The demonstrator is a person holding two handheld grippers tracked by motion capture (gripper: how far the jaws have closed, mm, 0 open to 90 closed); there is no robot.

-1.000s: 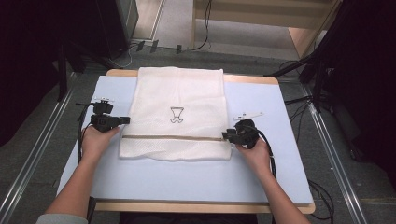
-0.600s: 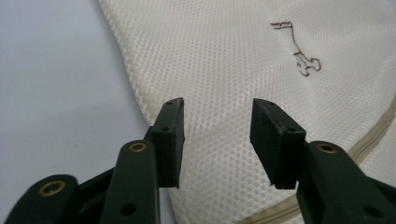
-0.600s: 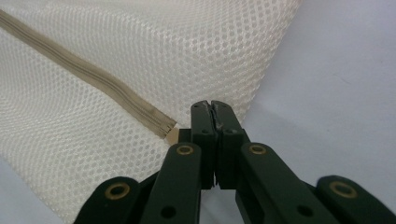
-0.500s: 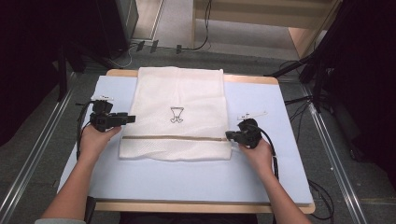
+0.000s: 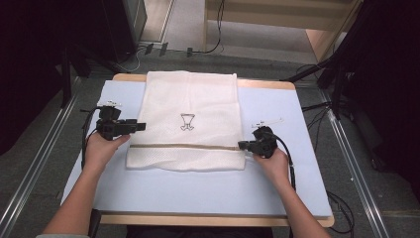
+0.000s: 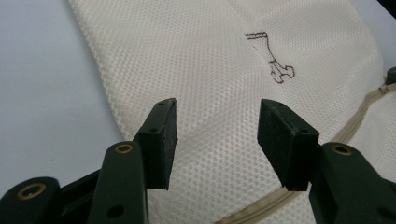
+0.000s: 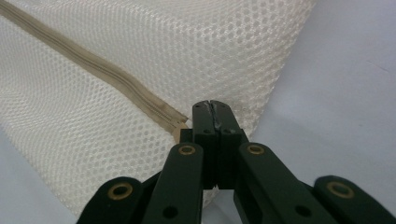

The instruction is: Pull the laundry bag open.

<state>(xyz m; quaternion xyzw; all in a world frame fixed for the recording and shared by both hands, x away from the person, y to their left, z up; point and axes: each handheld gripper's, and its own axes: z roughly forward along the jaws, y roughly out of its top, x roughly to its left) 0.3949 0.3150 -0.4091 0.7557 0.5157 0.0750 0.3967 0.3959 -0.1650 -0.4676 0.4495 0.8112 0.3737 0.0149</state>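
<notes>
Mesh bag (image 5: 190,119): right hand-held gripper (image 5: 243,145) pinches its zipper end (image 7: 180,125); left hand-held gripper (image 6: 217,140) gapes wide.

No readable text; mesh bag (image 5: 188,119) logo illegible

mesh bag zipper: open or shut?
Shut, as far as visible: the zipper runs as one closed tan line across the mesh bag; the right gripper hides its end.

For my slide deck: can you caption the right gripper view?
Right gripper, jaws closed, at the end of the tan zipper on a white mesh bag.
</notes>
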